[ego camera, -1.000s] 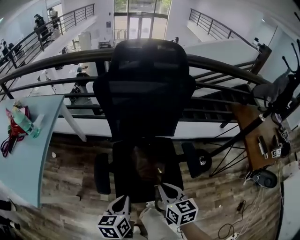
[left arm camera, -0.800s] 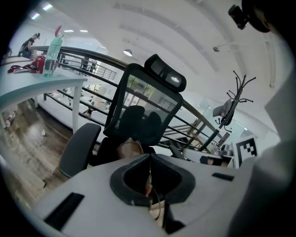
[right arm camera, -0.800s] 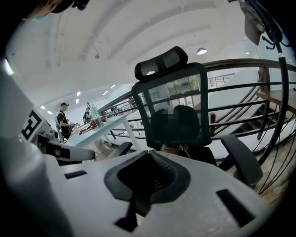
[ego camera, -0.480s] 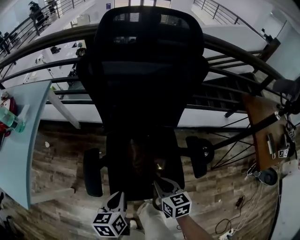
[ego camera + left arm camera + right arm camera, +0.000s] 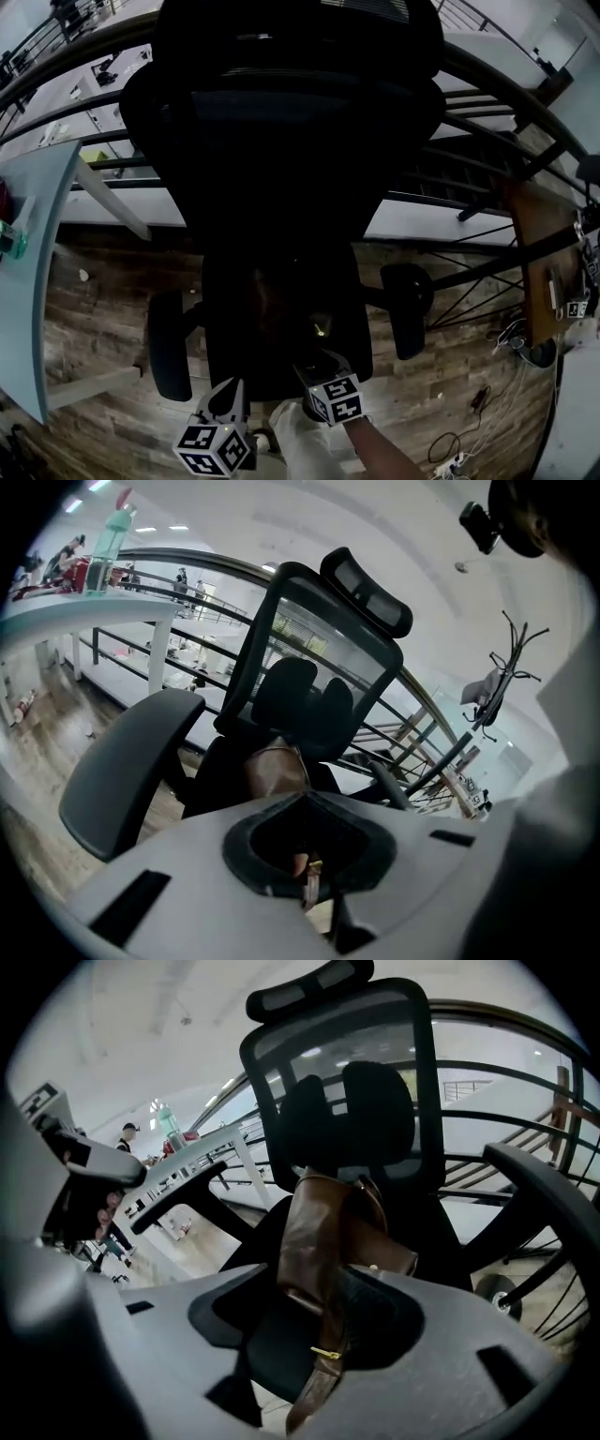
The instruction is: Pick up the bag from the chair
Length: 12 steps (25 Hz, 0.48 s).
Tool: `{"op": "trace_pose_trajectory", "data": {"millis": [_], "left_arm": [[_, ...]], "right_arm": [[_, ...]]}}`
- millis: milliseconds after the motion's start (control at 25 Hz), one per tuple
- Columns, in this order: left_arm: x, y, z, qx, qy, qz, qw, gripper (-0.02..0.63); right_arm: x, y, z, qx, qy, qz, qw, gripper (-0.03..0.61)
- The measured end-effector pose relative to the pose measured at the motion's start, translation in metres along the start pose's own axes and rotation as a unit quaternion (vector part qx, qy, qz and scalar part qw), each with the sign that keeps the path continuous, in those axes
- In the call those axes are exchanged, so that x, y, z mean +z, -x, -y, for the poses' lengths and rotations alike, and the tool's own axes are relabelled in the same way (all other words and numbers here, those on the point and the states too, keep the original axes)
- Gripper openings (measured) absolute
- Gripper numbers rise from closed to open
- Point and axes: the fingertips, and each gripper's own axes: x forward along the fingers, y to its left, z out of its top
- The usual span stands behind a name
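Note:
A brown leather bag (image 5: 281, 314) stands on the seat of a black office chair (image 5: 234, 361), close to the backrest. In the right gripper view the bag (image 5: 328, 1232) fills the middle, and its strap (image 5: 323, 1354) with a gold buckle hangs down between the jaws. My right gripper (image 5: 315, 362) is at the seat's front edge, just before the bag, and appears shut on the strap. My left gripper (image 5: 230, 396) is lower left of the seat front, jaws together and holding nothing. In the left gripper view the bag (image 5: 277, 769) sits beyond the jaws.
The chair's armrests (image 5: 169, 345) (image 5: 409, 311) flank the seat. Left of the chair stands a pale blue table (image 5: 33, 291) with a bottle (image 5: 11, 239). A dark railing (image 5: 487, 75) runs behind the chair. At the right are a wooden desk (image 5: 548, 272) and floor cables (image 5: 469, 441).
The head view has closed in on the chair, which now fills more of the frame. The right gripper has edged forward to the seat front by the bag. The left gripper stays low.

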Motion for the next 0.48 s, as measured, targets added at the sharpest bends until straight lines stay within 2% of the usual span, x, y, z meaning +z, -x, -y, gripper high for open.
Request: {"op": "trace_pose_trajectory", "data": {"millis": [400,480], "left_arm": [[-0.015,-0.015,-0.018,0.010,0.009,-0.009,0.9999,0.003],[-0.015,-0.015,-0.020,0.014,0.012,-0.013,0.9998,0.003]], "right_arm": [[-0.037,-0.048,0.019,-0.007,0.030,-0.061,0.998,0.204],[-0.040,-0.053,0.021,-0.014,0.032,-0.067,0.997,0.177]]}}
